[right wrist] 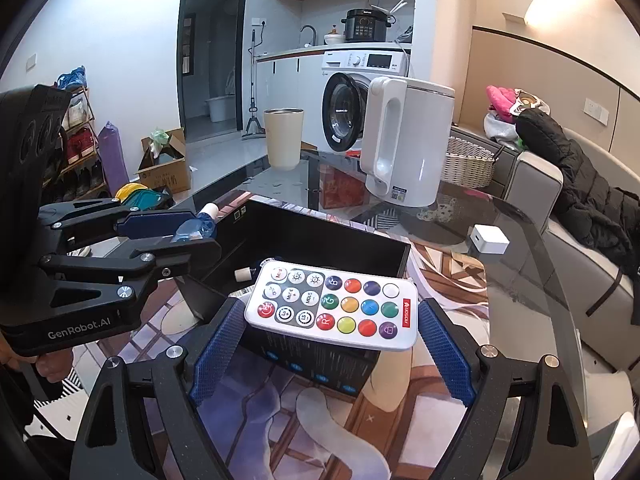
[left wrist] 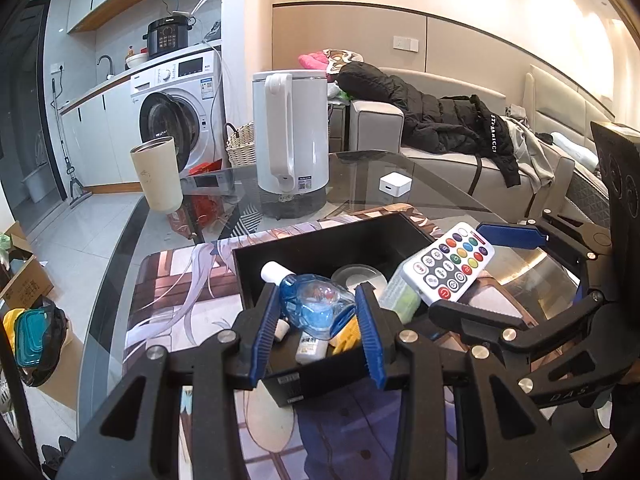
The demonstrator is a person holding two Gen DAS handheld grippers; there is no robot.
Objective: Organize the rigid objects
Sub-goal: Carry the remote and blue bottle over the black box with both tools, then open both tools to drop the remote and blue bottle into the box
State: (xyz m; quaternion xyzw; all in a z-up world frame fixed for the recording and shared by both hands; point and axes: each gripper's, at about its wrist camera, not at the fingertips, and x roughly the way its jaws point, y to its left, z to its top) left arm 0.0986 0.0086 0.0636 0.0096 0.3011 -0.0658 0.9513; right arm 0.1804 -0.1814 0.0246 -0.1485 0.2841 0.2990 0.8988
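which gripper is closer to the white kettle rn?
Left, though only slightly, judging by eye. The left gripper holds the blue bottle over the black box, which sits before the white kettle. The right gripper, holding the remote, sits at the box's far corner.

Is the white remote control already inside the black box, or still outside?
Not yet inside. The remote control sits between the right gripper fingers, over the near wall of the black box, above its rim.

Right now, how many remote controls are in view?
1. The white remote sits between the right gripper fingers over the black box. More could be hidden under the box's clutter.
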